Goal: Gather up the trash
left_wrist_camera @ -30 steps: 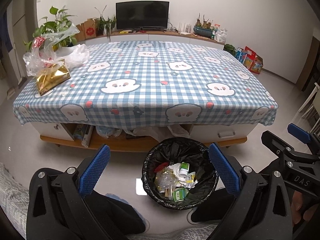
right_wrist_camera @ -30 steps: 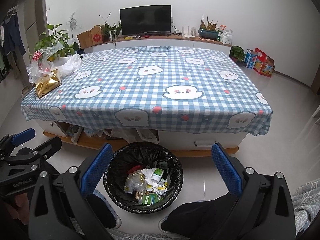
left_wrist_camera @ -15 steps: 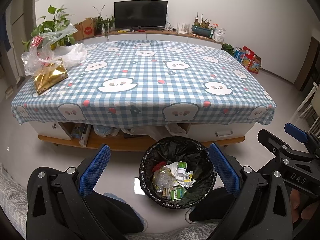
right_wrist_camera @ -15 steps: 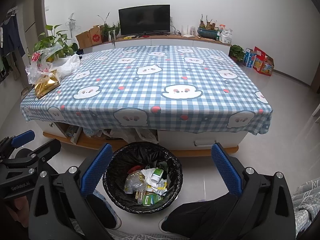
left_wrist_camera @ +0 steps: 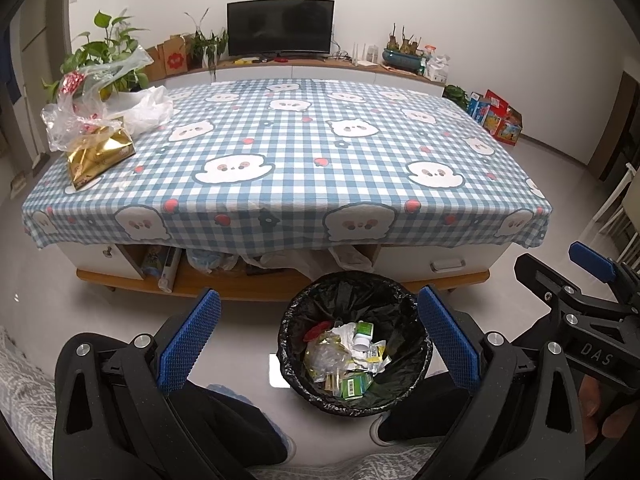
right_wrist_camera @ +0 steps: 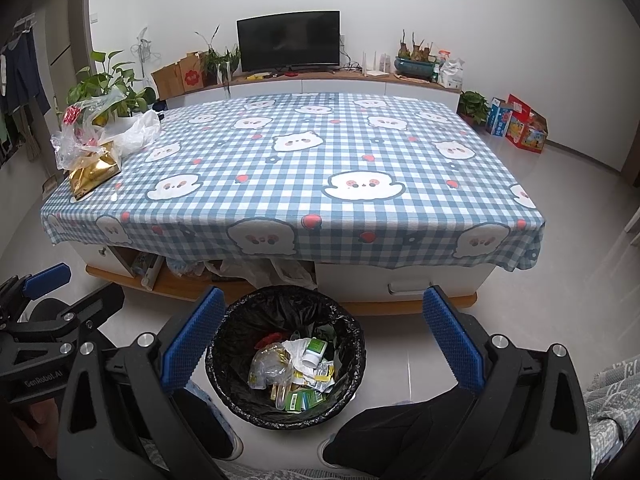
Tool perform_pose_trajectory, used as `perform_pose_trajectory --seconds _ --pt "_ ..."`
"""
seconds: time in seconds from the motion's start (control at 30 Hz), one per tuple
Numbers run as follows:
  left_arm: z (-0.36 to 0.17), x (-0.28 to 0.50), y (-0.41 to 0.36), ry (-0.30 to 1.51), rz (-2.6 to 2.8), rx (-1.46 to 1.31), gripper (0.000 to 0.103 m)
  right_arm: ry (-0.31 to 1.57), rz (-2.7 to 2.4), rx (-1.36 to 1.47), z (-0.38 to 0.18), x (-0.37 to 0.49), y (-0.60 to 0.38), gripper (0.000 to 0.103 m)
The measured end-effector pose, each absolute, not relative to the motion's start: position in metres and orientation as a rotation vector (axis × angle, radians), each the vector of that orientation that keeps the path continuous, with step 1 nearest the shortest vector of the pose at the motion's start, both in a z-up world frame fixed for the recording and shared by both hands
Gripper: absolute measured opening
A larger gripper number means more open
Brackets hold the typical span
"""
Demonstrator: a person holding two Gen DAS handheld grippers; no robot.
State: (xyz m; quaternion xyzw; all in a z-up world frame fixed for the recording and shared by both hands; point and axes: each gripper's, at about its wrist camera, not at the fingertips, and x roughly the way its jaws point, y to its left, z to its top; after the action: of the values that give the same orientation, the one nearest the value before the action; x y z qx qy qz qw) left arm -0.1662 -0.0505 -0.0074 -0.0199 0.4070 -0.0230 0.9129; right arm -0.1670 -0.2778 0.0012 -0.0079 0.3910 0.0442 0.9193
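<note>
A round bin with a black liner (left_wrist_camera: 360,294) (right_wrist_camera: 280,310) stands on the floor in front of the low table. Inside it lies a pile of trash (left_wrist_camera: 348,360) (right_wrist_camera: 296,372): wrappers, small green boxes, a white bottle and clear plastic. My left gripper (left_wrist_camera: 318,292) hovers above the bin's left side, open and holding nothing. My right gripper (right_wrist_camera: 324,292) hangs open and bare over the bin's right side. Each gripper also shows at the edge of the other's view. A person's dark-clad legs flank the bin.
The low table wears a blue checked cloth (left_wrist_camera: 280,160) with white cartoon faces. At its far left lie a gold foil bag (left_wrist_camera: 96,156) and crumpled plastic bags (left_wrist_camera: 92,104). Bags and boxes fill the shelf (left_wrist_camera: 224,260) under the table. A TV (left_wrist_camera: 280,26) and plants line the back wall.
Only a slight sway of both views; the bin and its contents have not moved, and both grippers stay open.
</note>
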Motion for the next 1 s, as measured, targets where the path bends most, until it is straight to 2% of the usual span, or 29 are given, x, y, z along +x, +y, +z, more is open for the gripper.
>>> perform_pose_trajectory --seconds 1.0 --pt "-0.0045 -0.1672 -0.0503 0.829 -0.051 -0.036 0.097 0.805 0.090 -0.014 0.0008 -0.1667 -0.2782 0.095"
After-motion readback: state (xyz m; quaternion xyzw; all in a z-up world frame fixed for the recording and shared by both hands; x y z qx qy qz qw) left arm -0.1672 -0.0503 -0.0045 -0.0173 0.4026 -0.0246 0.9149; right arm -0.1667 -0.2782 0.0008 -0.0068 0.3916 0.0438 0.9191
